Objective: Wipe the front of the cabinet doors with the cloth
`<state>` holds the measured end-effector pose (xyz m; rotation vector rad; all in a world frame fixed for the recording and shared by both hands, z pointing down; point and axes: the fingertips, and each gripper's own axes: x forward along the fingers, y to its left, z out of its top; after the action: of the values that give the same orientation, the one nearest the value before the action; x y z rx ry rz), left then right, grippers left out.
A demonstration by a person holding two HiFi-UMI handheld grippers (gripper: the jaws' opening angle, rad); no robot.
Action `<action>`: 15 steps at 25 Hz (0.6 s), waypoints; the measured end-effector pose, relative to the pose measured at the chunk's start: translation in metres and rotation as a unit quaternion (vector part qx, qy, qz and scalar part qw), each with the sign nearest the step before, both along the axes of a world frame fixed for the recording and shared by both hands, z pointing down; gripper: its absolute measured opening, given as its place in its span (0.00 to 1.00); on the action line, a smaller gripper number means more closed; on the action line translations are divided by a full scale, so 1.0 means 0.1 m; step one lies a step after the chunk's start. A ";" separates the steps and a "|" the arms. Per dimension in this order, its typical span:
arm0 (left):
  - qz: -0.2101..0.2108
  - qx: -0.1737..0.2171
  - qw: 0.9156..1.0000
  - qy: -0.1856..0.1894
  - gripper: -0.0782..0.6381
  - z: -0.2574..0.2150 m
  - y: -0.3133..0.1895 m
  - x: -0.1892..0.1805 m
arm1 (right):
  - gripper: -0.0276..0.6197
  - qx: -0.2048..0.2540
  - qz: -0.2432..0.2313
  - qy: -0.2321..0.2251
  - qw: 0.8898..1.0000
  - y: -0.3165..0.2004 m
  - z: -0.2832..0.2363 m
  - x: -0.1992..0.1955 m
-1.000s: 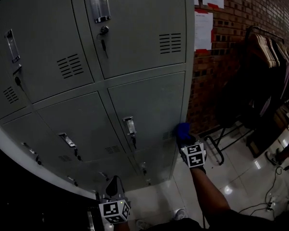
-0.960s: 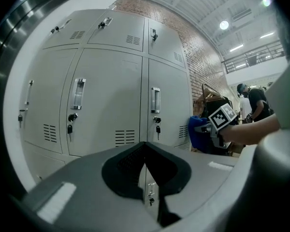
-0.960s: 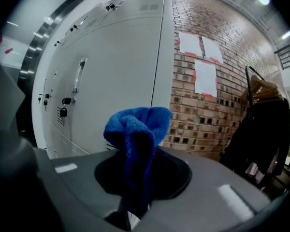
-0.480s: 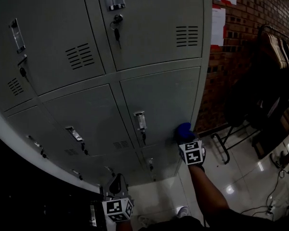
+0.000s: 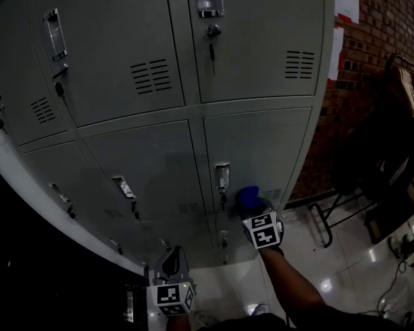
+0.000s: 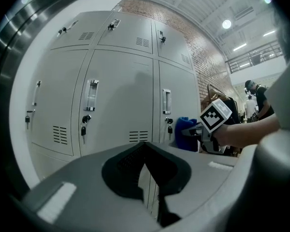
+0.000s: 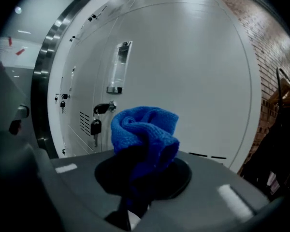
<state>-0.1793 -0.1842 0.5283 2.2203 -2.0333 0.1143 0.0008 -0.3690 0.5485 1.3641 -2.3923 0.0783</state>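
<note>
Cloth, bunched in the right gripper's clenched fingers, sits against the lower cabinet door beside its handle, having slid left from the door's right edge, so wiping looks under way. The left gripper hangs low, fingers clenched on nothing.

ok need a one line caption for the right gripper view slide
Right gripper clamps a bunched blue cloth close to a grey locker door.
</note>
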 end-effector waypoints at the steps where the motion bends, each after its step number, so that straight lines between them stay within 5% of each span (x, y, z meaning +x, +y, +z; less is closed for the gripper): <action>1: 0.000 0.002 1.000 0.000 0.13 -0.01 0.01 -0.01 | 0.13 -0.001 -0.007 -0.001 1.000 0.02 -0.02 -0.10; 7: -0.005 0.018 1.000 0.014 0.13 -0.12 0.01 -0.10 | 0.13 0.003 -0.057 -0.007 0.998 0.13 -0.05 -0.60; 15: -0.003 0.036 0.999 0.010 0.13 -0.31 0.06 -0.14 | 0.13 0.000 -0.062 -0.013 0.998 0.17 -0.04 -0.69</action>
<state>-0.1932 -0.1783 0.4973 2.2477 -2.0659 0.0189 -0.0679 -0.3524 0.5449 1.2196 -2.4918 0.0631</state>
